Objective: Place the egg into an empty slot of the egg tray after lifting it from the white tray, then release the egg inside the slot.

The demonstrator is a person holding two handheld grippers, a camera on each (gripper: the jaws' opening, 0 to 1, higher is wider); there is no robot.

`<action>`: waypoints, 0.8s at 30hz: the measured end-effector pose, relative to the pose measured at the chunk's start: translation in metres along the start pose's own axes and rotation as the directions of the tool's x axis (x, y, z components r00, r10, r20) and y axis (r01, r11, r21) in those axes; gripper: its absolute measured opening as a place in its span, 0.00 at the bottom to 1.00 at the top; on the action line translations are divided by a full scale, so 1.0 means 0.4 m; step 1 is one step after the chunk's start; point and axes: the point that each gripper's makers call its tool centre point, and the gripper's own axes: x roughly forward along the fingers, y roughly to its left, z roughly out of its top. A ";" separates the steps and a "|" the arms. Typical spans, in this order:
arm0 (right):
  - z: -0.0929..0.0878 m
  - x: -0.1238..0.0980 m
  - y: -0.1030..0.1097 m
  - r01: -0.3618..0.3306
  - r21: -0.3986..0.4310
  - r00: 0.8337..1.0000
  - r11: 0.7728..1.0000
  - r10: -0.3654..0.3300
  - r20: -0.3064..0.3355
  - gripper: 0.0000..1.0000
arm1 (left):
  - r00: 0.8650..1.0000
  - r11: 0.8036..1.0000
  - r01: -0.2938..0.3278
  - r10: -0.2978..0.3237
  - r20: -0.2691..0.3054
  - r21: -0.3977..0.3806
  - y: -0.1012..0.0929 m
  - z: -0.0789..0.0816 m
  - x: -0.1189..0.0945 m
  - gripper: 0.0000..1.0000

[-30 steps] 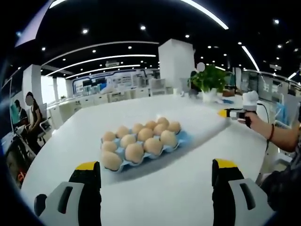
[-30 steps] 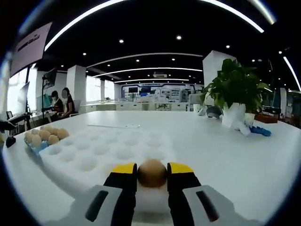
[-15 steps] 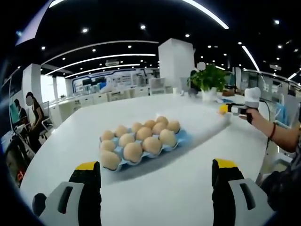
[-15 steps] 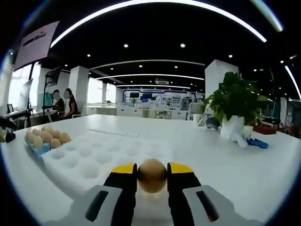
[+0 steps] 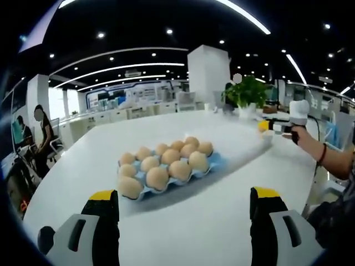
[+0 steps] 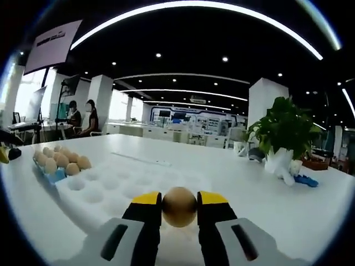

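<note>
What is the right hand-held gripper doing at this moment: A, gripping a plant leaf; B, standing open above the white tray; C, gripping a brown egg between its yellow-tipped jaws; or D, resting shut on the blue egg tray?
C: in the right gripper view the right hand-held gripper is closed on a brown egg, above the white dimpled tray.

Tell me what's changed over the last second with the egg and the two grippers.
The right gripper, still shut on the brown egg, has risen above the white dimpled tray, swinging slightly toward the blue egg tray. The left gripper stays open and still, and the blue tray's eggs haven't moved.
</note>
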 end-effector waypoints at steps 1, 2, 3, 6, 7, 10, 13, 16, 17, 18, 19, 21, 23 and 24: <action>0.004 0.000 0.003 -0.004 0.000 1.000 1.000 0.004 0.003 0.26 | 1.000 1.000 0.000 0.000 0.003 -0.001 0.002 0.001 -0.001 1.00; 0.010 0.000 0.007 -0.004 -0.002 1.000 1.000 0.004 0.006 0.26 | 1.000 1.000 -0.002 0.002 0.005 -0.003 0.004 0.002 -0.002 1.00; 0.012 0.001 0.011 -0.007 -0.011 1.000 1.000 0.007 0.007 0.26 | 1.000 1.000 -0.003 0.003 0.006 -0.003 0.005 0.003 -0.003 1.00; 0.018 0.004 0.024 -0.017 -0.014 1.000 1.000 0.017 0.008 0.26 | 1.000 1.000 -0.005 0.005 0.004 -0.002 0.008 0.002 -0.004 1.00; 0.021 0.004 0.029 -0.017 -0.014 1.000 1.000 0.017 0.011 0.26 | 1.000 1.000 -0.005 0.005 0.003 -0.002 0.008 0.001 -0.004 1.00; 0.027 0.004 0.039 -0.025 -0.024 1.000 0.999 0.025 0.017 0.26 | 1.000 1.000 -0.006 0.006 0.002 -0.002 0.008 -0.002 -0.005 1.00; 0.029 0.008 0.050 -0.037 -0.021 0.999 0.999 0.038 0.015 0.26 | 1.000 1.000 -0.009 0.009 0.001 -0.003 0.011 -0.003 -0.009 1.00; 0.026 0.006 0.067 -0.051 -0.016 0.999 0.999 0.052 0.012 0.26 | 1.000 1.000 -0.012 0.012 0.004 -0.006 0.014 -0.004 -0.012 1.00; 0.023 0.007 0.076 -0.066 -0.010 0.998 0.998 0.066 0.009 0.26 | 1.000 1.000 -0.012 0.012 0.005 -0.007 0.013 -0.004 -0.012 1.00; 0.016 0.009 0.086 -0.077 -0.001 0.997 0.997 0.077 0.003 0.26 | 1.000 1.000 -0.012 0.012 0.005 -0.007 0.013 -0.004 -0.011 1.00; 0.009 0.012 0.093 -0.084 -0.003 0.996 0.996 0.084 -0.006 0.26 | 1.000 1.000 -0.011 0.011 0.002 -0.006 0.014 -0.007 -0.010 1.00; -0.015 0.022 0.109 -0.099 -0.009 0.995 0.995 0.099 -0.027 0.26 | 1.000 1.000 -0.010 0.010 -0.001 -0.004 0.012 -0.008 -0.008 1.00; -0.037 0.029 0.115 -0.107 0.001 0.993 0.994 0.107 -0.048 0.26 | 1.000 1.000 -0.007 0.007 -0.001 -0.003 0.010 -0.007 -0.008 1.00; -0.037 0.028 0.106 -0.091 -0.004 0.995 0.996 0.091 -0.041 0.26 | 1.000 1.000 -0.006 0.006 0.001 -0.003 0.010 -0.006 -0.008 1.00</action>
